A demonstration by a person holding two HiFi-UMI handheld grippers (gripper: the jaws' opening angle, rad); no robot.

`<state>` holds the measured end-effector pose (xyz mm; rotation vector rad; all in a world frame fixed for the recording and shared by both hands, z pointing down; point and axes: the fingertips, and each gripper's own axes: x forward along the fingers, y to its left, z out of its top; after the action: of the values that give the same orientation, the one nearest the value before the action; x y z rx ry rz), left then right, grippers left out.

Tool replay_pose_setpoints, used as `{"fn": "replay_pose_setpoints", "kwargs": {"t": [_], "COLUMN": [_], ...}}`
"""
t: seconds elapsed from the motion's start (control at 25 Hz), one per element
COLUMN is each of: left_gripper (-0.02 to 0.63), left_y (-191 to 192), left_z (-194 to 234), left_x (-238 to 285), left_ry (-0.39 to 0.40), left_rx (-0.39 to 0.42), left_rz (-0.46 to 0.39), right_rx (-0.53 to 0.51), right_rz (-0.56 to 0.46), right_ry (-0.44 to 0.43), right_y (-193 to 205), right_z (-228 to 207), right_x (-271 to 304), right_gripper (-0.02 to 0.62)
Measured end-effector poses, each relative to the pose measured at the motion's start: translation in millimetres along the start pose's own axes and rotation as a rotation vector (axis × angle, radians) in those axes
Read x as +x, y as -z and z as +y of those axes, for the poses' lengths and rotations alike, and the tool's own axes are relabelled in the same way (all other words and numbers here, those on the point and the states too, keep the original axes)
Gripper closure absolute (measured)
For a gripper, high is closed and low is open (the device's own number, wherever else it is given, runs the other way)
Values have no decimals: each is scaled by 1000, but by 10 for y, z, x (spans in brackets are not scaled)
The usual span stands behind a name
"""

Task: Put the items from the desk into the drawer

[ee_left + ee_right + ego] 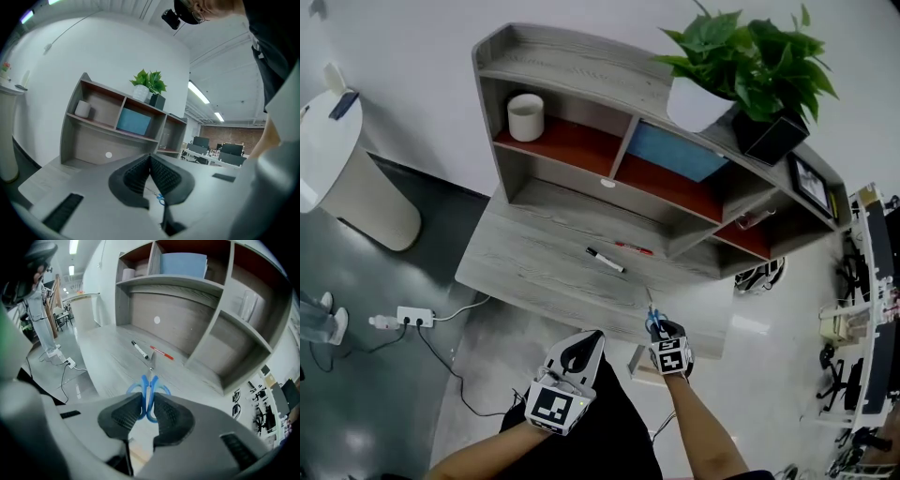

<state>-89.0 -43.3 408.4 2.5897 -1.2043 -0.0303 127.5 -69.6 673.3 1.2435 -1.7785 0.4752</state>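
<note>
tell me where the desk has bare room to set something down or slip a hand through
Free: the desk's left half, between its left edge and the black marker, and the strip along its front edge. The shelf right of the white cup is bare too. Crowded: mid-right, where marker and red pen lie close together.

- The scissors (149,389), with blue handles and closed steel blades, are being gripped by their handle loops between the jaws of the right gripper (149,412). They are sitting above the front edge of the desk (534,272), with the tips pointing toward the shelves (581,141).
- The black-and-white marker (605,260) is lying flat on the desk, slanted.
- The red pen (634,248) is lying just behind the marker, near it but not touching.
</note>
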Motion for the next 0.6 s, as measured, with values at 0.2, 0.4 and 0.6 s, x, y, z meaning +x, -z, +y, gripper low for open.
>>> {"fn": "replay_pose_setpoints", "kwargs": {"t": [0.2, 0.4, 0.6], "left_gripper": [594, 594, 594], "left_y": [-40, 90, 251], "left_z": [-194, -420, -784], "left_x": [-131, -112, -42], "left_ry": [1, -2, -43], "left_rx": [-16, 0, 16], "left_rz": [-45, -35, -26], "right_rx": [16, -10, -6], "right_rz": [-5, -3, -16], "right_ry": [-11, -28, -83], "right_y": [249, 579, 1005], "right_z": [175, 219, 184], "right_x": [-338, -560, -693], "right_gripper": [502, 502, 502]}}
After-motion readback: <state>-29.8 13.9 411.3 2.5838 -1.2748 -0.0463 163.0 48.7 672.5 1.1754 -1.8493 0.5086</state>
